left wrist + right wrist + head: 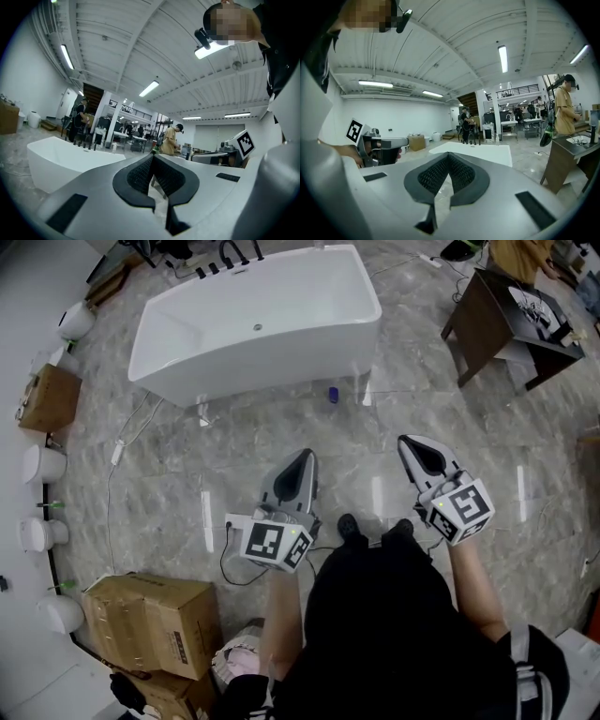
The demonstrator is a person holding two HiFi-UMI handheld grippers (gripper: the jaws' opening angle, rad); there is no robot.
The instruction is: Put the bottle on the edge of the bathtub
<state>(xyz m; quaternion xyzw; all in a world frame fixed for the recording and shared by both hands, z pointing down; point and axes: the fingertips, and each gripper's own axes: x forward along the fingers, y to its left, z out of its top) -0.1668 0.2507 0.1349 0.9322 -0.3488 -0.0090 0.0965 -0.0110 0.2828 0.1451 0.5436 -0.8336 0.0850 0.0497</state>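
From my head, my left tongs point(305, 458) and right tongs point(406, 441) hang over the floor, well short of the tub point(244, 371). The left gripper view shows its jaws together and empty, and a small pale bottle point(114, 146) seemingly on the tub's far rim. The right gripper view shows the same, jaws together and empty.

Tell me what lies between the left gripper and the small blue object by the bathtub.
Nothing. In the head view only bare marble floor separates the left gripper from the blue object.
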